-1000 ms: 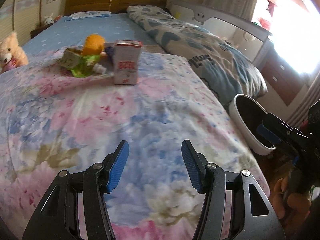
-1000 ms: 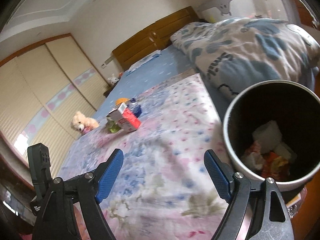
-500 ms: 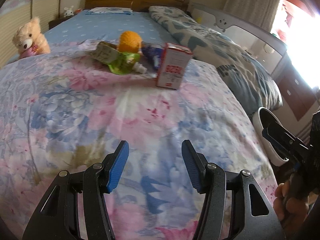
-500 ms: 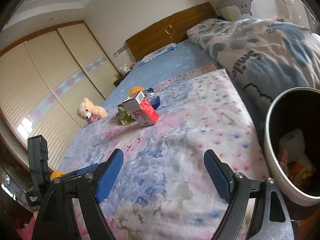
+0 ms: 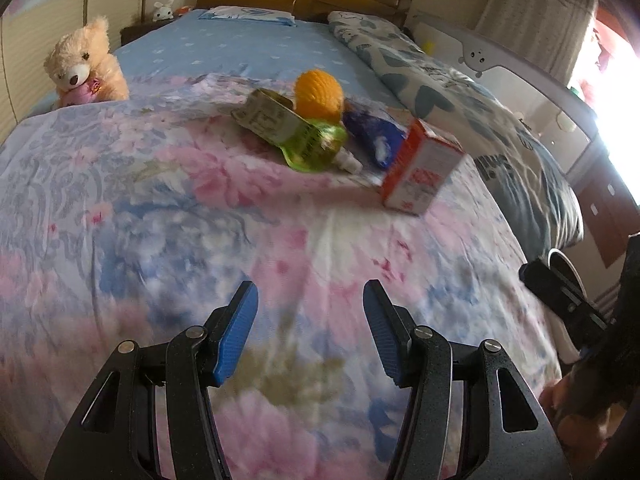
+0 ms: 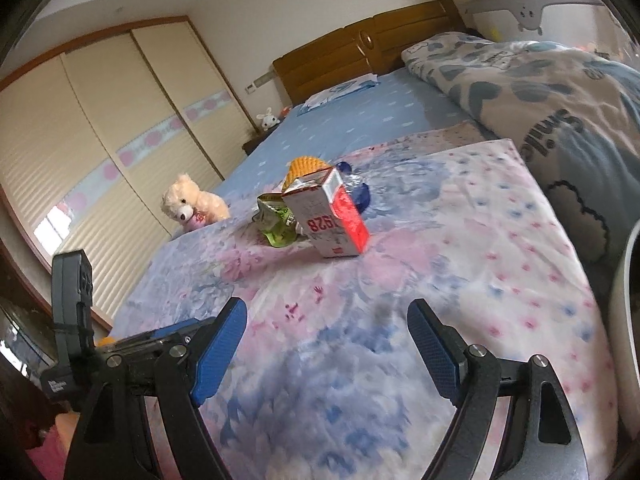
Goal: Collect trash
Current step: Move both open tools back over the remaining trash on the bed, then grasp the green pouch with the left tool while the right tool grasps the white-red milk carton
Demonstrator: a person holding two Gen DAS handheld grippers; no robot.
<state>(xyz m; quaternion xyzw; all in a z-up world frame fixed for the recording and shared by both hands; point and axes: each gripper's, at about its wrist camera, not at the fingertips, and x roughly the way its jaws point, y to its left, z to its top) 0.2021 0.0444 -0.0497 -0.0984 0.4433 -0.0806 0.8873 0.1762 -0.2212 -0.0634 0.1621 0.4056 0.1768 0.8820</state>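
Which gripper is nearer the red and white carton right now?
Right, narrowly. The right gripper faces the red and white carton almost head-on; the left gripper sits back, with the carton ahead to its right. Both are open.

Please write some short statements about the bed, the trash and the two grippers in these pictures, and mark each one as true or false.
1. The left gripper holds the red-and-white carton. False: its jaws are open and empty, and the carton stands farther up the floral blanket.
2. The right gripper is open. True.
3. A green pouch lies beside the carton. True.
4. The teddy bear sits inside the trash bin. False: it sits on the bed, at the far edge of the blanket.
5. An orange mesh ball lies behind the pouch. True.
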